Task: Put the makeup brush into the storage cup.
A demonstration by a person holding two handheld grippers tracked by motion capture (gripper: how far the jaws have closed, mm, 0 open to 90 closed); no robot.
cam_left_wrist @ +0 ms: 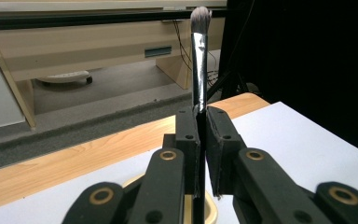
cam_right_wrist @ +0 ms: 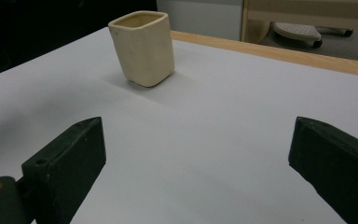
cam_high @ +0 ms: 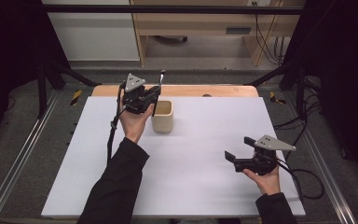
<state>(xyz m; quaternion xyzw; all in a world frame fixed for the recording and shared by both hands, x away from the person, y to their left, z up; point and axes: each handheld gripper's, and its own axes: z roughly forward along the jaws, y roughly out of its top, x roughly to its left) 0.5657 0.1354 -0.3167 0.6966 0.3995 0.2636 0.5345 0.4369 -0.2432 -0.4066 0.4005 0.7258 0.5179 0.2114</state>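
Cream ceramic cup (cam_high: 162, 115), squarish with rounded corners, stands upright on the white sheet covering the tabletop (cam_high: 205, 154), toward the far side and left of centre; wooden edge of the tabletop shows just beyond it. Left gripper (cam_high: 153, 95) sits just left of the cup, raised above the rim, jaws clamped tight on a makeup brush (cam_high: 159, 91). Brush is held near upright: in the left gripper view its silver ferrule and soft grey-tipped bristles (cam_left_wrist: 200, 18) rise above the jaws, while the dark handle runs down between them toward the cup's mouth (cam_left_wrist: 186, 210) directly below. Whether the handle's lower end touches the cup, cannot tell. Right gripper (cam_high: 237, 148) is well apart from the cup, off to the near right, low over the sheet, jaws spread wide with nothing between them; it faces the cup (cam_right_wrist: 143, 46).
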